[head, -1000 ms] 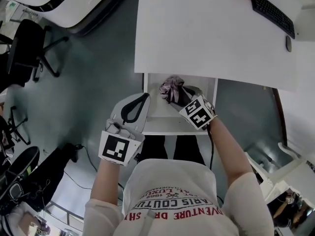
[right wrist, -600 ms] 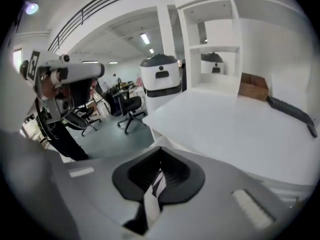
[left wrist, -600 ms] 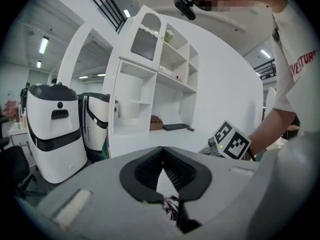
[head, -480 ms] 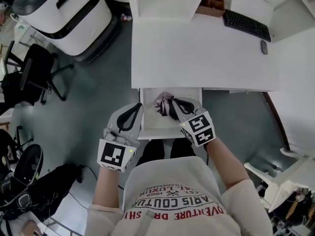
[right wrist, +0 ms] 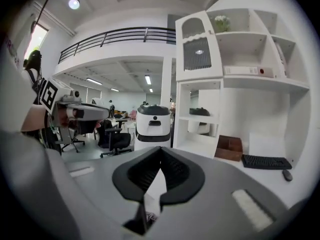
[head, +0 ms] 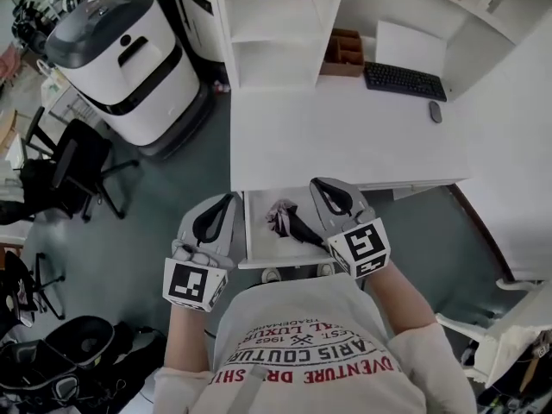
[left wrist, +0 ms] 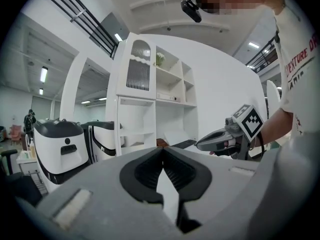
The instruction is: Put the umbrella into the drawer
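The folded umbrella [head: 285,220], pinkish fabric with a dark handle, lies inside the open white drawer [head: 258,241] under the front edge of the white desk [head: 345,136]. My right gripper [head: 317,183] hangs above the drawer's right side, shut and empty, apart from the umbrella. Left of the drawer my left gripper [head: 231,197] is also shut on nothing. In the left gripper view my own jaw tips [left wrist: 162,149] meet, and the right gripper [left wrist: 199,145] shows at the right. In the right gripper view the tips [right wrist: 160,148] touch, with the left gripper [right wrist: 107,115] at the left.
A keyboard [head: 404,80], a mouse [head: 435,111] and a brown box [head: 343,52] sit at the back of the desk. A white shelf unit [head: 280,24] stands behind it. A large white machine [head: 129,63] and office chairs [head: 65,175] stand on the floor to the left.
Both grippers have risen from the drawer. The right one has left the umbrella lying in the drawer and now has its jaws together. The view takes in more of the room.
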`<state>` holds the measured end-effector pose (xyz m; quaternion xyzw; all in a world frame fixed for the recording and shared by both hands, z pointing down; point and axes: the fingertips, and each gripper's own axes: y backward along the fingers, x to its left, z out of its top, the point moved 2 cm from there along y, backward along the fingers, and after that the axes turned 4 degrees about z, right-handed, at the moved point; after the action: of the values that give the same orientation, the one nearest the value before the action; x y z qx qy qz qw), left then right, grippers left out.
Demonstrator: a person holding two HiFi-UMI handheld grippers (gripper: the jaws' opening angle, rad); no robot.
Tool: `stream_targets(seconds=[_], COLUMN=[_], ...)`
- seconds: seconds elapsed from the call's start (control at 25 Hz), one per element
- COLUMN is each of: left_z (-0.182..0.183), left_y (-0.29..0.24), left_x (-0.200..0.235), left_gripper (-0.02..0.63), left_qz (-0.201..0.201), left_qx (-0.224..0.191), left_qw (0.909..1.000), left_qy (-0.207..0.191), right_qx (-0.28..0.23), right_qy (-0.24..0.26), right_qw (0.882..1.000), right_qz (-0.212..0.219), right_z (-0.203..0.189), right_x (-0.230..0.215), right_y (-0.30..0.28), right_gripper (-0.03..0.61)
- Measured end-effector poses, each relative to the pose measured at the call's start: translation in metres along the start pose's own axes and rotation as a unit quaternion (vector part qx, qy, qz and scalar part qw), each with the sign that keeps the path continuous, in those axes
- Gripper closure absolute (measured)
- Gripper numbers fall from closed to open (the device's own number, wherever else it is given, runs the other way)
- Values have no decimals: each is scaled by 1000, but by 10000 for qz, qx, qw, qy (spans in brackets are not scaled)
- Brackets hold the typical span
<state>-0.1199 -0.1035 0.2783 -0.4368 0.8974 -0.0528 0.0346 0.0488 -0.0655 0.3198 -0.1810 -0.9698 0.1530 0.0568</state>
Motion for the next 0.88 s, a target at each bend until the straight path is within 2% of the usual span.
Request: stream_targets(seconds=[0.2, 0.32, 0.44, 0.88], left_z=[27, 35, 45, 47], left_y=[1, 0, -1, -7], left_x=[1, -2, -6, -25], left_gripper=[611, 611, 611, 609], left_qz=[85, 80, 52, -81], left_qx=[-84, -211, -279, -232], left_qw=[9998, 9997, 9996, 9997], left_qy=[-144, -127, -56, -43], right_qx=[-759, -988, -1053, -1046], right_qy=[241, 317, 367, 258], right_qw=[9965, 9939, 9927, 9933], right_qz=[-234, -385, -449, -409], right_z=[41, 52, 55, 50], right_x=[-10, -16, -19, -22], right_y=[32, 47, 54, 58], right_gripper=[578, 578, 578, 580])
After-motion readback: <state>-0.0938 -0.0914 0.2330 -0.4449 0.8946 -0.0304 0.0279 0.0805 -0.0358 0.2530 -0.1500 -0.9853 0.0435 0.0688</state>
